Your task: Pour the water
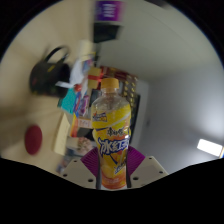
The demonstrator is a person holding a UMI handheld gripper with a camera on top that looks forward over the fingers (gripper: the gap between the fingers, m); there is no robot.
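The gripper (112, 172) is clamping an upright bottle (111, 130) between both fingers. Orange liquid is filling the bottle nearly to its neck

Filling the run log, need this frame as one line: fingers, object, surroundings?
gripper: shut on bottle | bottle: upright, orange drink, cap on, not pouring | behind: black bag, cluttered packages

A clear plastic bottle (112, 135) filled with orange-yellow liquid stands upright between the tool's (113, 172) two fingers, gripped near its lower part. It has an orange cap on top and a yellow label with white characters.
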